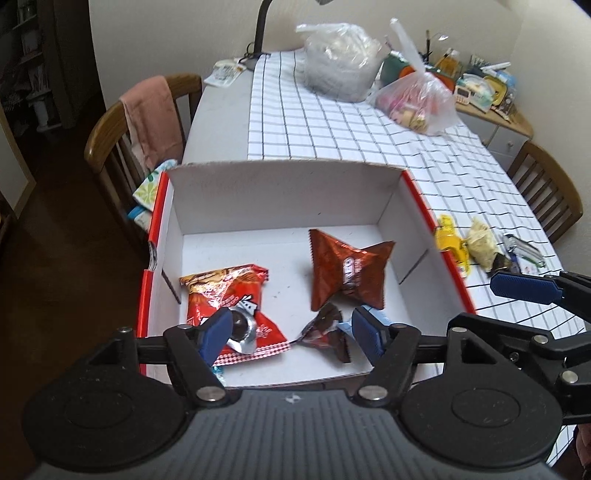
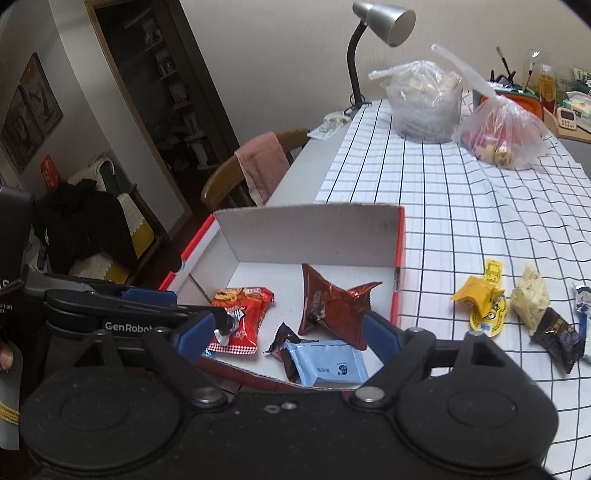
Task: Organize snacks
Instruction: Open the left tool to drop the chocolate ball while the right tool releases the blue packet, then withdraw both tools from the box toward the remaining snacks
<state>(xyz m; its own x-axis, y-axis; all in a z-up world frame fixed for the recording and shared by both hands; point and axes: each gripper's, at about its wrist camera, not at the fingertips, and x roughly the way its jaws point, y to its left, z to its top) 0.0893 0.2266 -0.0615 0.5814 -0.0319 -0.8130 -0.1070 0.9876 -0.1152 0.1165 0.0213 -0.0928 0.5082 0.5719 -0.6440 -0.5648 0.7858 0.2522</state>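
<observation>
Checked bench (image 2: 461, 221): loose snacks (image 2: 480, 306) lay right of the box (image 2: 310, 229), nearer the right hand-held gripper (image 2: 288, 336); both it and the left hand-held gripper (image 1: 290, 332) were apart, empty.

We see a grey desk lamp (image 2: 384, 22) at the table's far end, a pink towel (image 1: 149, 118) draped over a wooden chair (image 1: 107, 136), and framed pictures (image 2: 29, 110) on the wall.
</observation>
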